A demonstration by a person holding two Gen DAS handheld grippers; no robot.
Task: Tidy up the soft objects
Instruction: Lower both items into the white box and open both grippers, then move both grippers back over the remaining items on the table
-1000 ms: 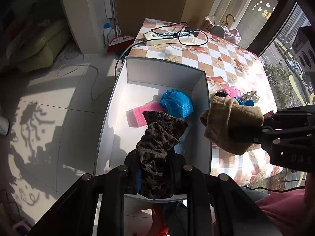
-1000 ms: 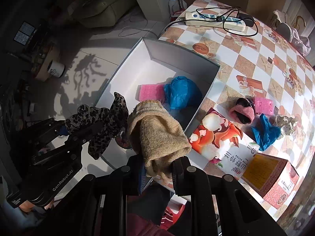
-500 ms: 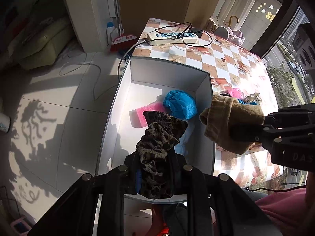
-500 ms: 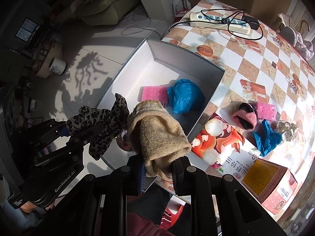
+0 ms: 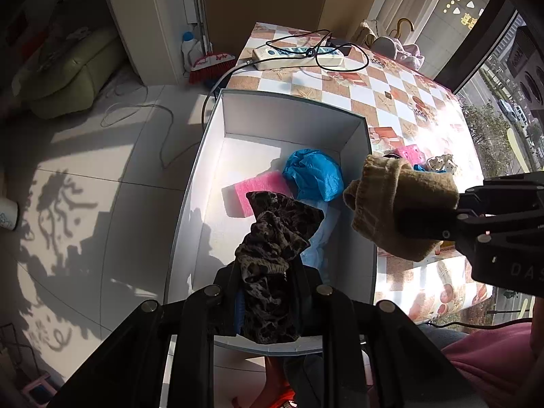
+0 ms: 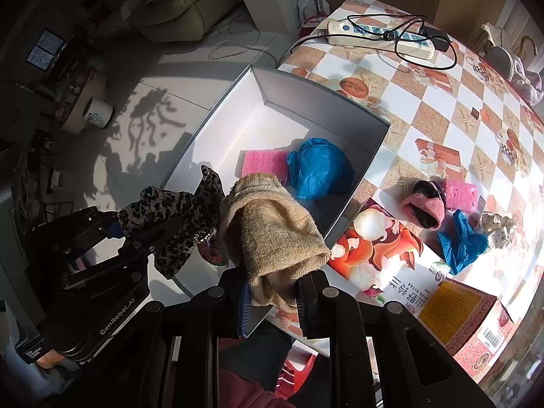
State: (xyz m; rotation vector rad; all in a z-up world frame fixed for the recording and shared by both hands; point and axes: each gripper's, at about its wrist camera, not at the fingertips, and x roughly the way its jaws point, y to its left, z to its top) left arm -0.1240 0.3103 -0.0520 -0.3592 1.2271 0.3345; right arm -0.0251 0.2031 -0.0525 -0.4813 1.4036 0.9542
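Gripping a leopard-print cloth (image 5: pixel 275 258), left claw (image 5: pixel 268 292) hangs over the white box (image 5: pixel 292 115); right claw (image 6: pixel 272 292) is clamped on a tan knit sock (image 6: pixel 275 234) above the box's near right wall. Inside: pink sponge (image 5: pixel 255 193), blue bag (image 5: pixel 314 175). On the worktop (image 6: pixel 438 108): pink sock (image 6: pixel 423 205), blue scrap (image 6: pixel 460 243).

Sunlit tiled floor (image 5: pixel 102 176), green sofa (image 5: pixel 64 74), window (image 5: pixel 503 78)
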